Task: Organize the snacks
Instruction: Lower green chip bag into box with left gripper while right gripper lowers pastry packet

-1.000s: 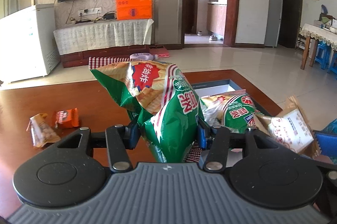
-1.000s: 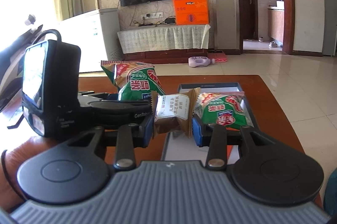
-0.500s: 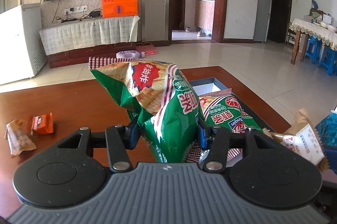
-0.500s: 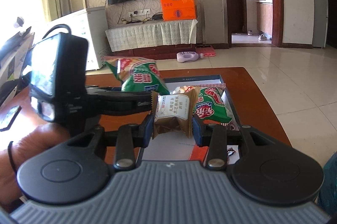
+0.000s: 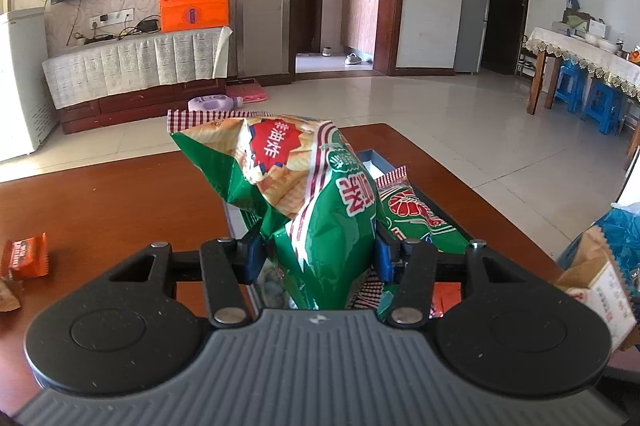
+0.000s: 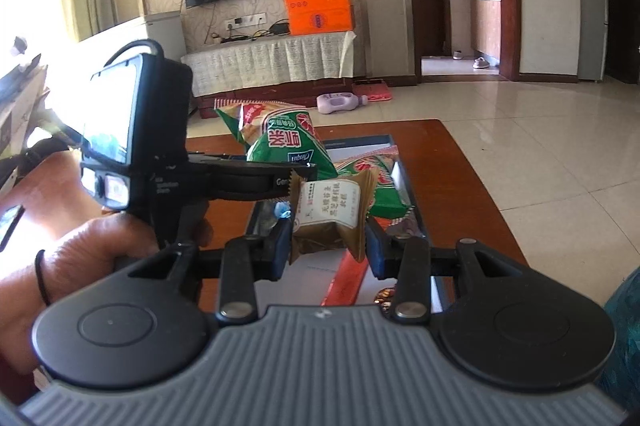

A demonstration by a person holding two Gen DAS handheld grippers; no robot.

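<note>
Left hand-held gripper [image 5: 318,256] clamped on green chip bag [image 5: 316,209], held upright directly above blue tray [image 6: 400,181] near table's far edge; right hand-held gripper [image 6: 328,246] clamped on brown pastry packet [image 6: 330,218], trailing behind

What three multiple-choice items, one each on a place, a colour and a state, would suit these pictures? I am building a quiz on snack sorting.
1. Where does the second green snack bag lie?
A. in the shallow dark-rimmed box
B. on the floor
C. on the TV stand

2. What colour is the small square snack packet on the brown wooden table?
A. blue
B. orange
C. white

3. What does the right gripper do?
A. stands open, empty
B. grips the brown wrapped pastry packet
C. grips a bottle

Key: 1 A, it rests inside the box; 2 B, its wrapper is orange; 3 B, both pads press the packet.
</note>
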